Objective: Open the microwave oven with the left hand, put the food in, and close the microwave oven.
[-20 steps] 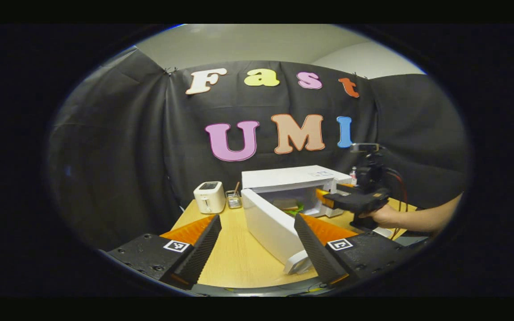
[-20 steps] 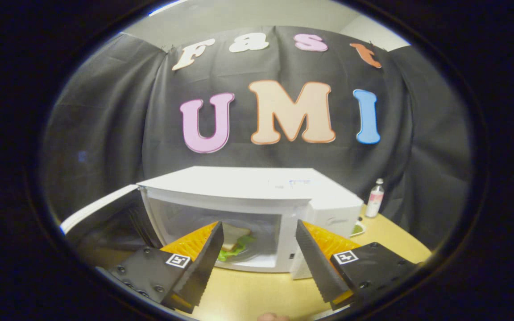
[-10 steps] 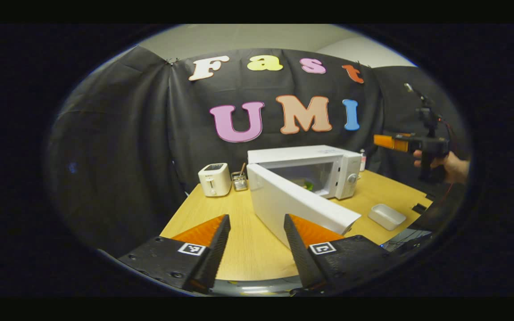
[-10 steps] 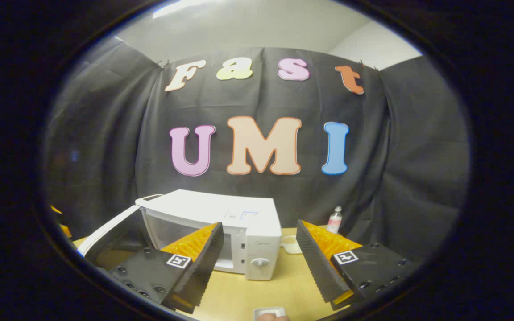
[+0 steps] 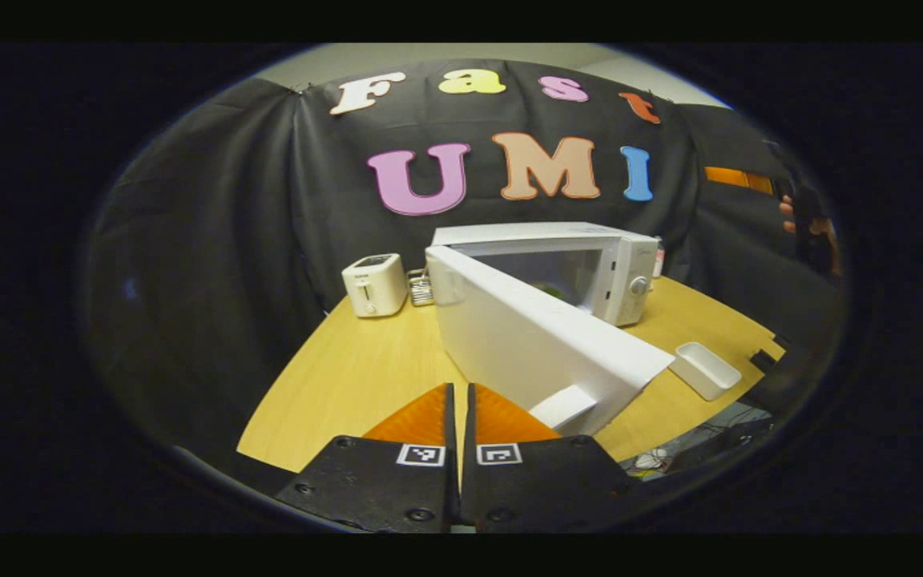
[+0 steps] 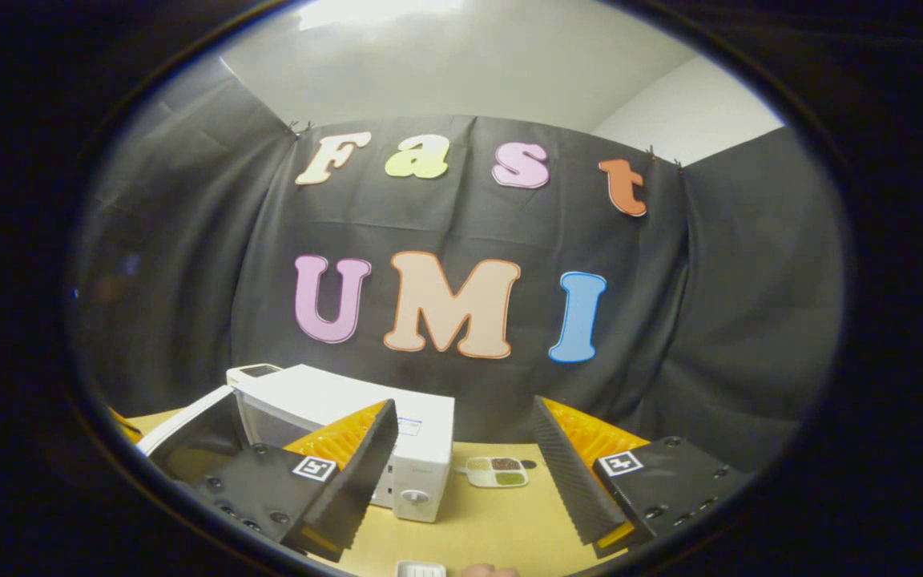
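A: What's hard to see?
B: In the left gripper view the food [image 5: 546, 286] is a green scrap inside the microwave [image 5: 582, 264], mostly hidden by the door [image 5: 538, 340]. The right gripper [image 5: 738, 178] is an orange bar cut off at far right, with the hand [image 5: 818, 232] blurred.

A: Nearest first?
B: The left gripper [image 5: 459, 409] has its ribbed orange fingers pressed together on nothing; half a second ago they stood apart. Beyond them a smooth white door swings wide over the wooden table [image 5: 349, 377]. A white tray [image 5: 706, 370] lies right of it, a boxy toaster [image 5: 373, 284] far left.

A: And the other view?
B: The right gripper [image 6: 461, 469] is spread wide and empty. It has risen: the microwave [image 6: 365, 437] sits lower, its cavity hidden. A small dish [image 6: 497, 471] lies behind, contents unclear.
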### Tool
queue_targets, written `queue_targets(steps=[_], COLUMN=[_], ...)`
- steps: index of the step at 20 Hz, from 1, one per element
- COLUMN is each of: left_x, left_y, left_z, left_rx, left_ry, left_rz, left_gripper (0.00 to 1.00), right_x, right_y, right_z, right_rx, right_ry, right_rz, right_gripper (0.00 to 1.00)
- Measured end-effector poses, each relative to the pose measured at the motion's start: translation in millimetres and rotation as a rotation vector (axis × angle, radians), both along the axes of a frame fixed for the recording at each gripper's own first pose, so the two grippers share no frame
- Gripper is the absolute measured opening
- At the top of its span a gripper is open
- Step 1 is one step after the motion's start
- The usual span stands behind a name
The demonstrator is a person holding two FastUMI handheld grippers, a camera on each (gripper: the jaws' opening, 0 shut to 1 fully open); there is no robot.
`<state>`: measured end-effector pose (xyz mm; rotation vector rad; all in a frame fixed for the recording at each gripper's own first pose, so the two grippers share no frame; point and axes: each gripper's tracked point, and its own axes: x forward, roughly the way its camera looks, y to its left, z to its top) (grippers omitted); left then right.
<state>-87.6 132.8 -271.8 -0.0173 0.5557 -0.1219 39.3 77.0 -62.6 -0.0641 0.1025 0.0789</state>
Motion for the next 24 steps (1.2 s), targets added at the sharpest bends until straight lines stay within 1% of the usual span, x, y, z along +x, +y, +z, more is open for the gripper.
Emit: queue_targets(steps=[3,4,5,8,10,13,17,22,23,24], left_x=[-1.3,-2.4,-3.0,0.2,3.8,15.8,34.3,63.5,70.4,76.9], left_y=[-8.2,-10.8,-14.5,-31.6,-45.0,-67.2,-93.2,-126.1,-131.1,-136.4], left_z=[-7.6,-10.8,-12.2,-10.6,-10.6,-7.6,-7.6,-5.1,-6.0,-6.5], left_rx=[0.034,0.048,0.060,0.067,0.066,0.074,0.077,0.046,0.038,0.030], left_ry=[0.021,0.037,0.045,0.047,0.048,0.037,0.023,-0.001,-0.001,-0.001], left_rz=[0.010,0.015,0.017,0.004,-0.008,-0.028,-0.058,-0.088,-0.088,-0.089], left_gripper=[0.00,0.02,0.00,0.00,0.00,0.00,0.00,0.00,0.00,0.00], right_x=[4.0,5.0,7.4,14.8,19.0,20.4,23.0,23.2,21.3,20.0], right_y=[-13.9,-18.5,-20.8,-31.8,-36.0,-45.9,-60.5,-82.4,-86.3,-88.9], right_z=[6.9,7.4,7.3,10.3,11.4,17.3,17.8,24.9,22.3,21.8], right_rx=[0.009,0.015,0.020,0.012,0.027,0.047,0.035,0.040,0.034,0.032], right_ry=[-0.009,-0.007,-0.004,-0.008,-0.002,-0.008,-0.010,-0.024,-0.020,-0.017], right_rz=[-0.008,-0.009,-0.006,0.000,0.005,0.007,0.006,-0.025,-0.029,-0.033], right_gripper=[0.96,0.96,0.96,0.96,0.96,0.96,0.96,0.96,1.00,1.00])
